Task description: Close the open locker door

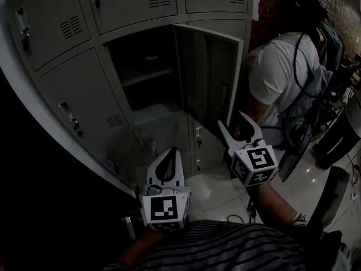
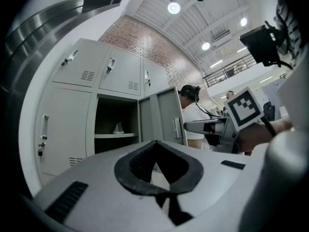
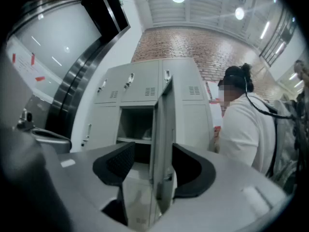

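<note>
locker door stands between parted right gripper jaws.

locker door: plain grey, we'd say
back wall: reddish brick
our shirt: stripes
marker cube: black-white squares

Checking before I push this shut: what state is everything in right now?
Right gripper: jaws apart, straddling the door's edge, pads not pressing.
Left gripper: jaws together, empty.
Locker door: swung open.
Compartment: exposed, shelf inside.
Neighbouring locker doors: shut.
</note>
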Motion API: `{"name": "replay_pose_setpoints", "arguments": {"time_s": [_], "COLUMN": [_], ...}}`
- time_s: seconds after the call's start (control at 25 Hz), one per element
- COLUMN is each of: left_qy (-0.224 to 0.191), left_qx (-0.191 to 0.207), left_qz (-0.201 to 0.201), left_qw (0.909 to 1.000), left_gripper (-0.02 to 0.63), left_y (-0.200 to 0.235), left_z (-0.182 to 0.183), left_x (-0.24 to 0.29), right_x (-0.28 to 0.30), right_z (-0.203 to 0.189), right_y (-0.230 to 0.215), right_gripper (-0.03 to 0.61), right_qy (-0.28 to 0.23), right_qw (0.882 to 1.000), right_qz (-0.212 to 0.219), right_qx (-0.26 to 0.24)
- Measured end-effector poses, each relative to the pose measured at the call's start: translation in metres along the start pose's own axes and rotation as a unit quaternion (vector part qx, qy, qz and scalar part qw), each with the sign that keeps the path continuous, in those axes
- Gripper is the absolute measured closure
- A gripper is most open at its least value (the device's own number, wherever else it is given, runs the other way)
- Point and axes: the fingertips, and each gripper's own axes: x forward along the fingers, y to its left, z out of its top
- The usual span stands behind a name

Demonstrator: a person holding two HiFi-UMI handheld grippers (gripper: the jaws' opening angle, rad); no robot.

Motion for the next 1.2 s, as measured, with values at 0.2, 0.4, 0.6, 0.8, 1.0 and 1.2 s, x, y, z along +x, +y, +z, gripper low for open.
{"name": "replay_pose_setpoints", "arguments": {"time_s": [0.2,0.4,0.6,0.8,1.0,1.2], "left_qy": [0.002,0.007,0.011,0.010,0.008,0.012], "left_qx": [-0.003,-0.002,-0.007,-0.022,-0.027,-0.032], "left_qz": [-0.016,-0.032,-0.038,-0.028,0.006,0.056], "left_qw": [0.9999,0.9994,0.9992,0.9993,0.9996,0.9979], "left_gripper": [0.609,0.609,0.609,0.609,0.609,0.609], "left_y": [0.033,0.055,0.064,0.073,0.099,0.152], "left_z": [0.001,-0.002,-0.004,-0.011,-0.016,-0.026], "left_x": [0.034,0.058,0.067,0.058,0.044,0.031], "right_x": [0.049,0.078,0.081,0.071,0.076,0.116], "right_z": [-0.006,-0.025,-0.024,-0.020,-0.018,-0.024], "right_y": [-0.032,-0.041,-0.027,0.028,0.119,0.184], "right_gripper": [0.298,0.287,0.341,0.400,0.405,0.425], "right_qy": [0.010,0.034,0.028,0.033,0.042,0.035], "right_qw": [0.999,0.998,0.999,0.999,0.989,0.979], "right_qz": [-0.053,-0.058,-0.035,0.033,0.135,0.195], "right_qx": [-0.008,-0.008,-0.008,-0.022,-0.042,-0.044]}}
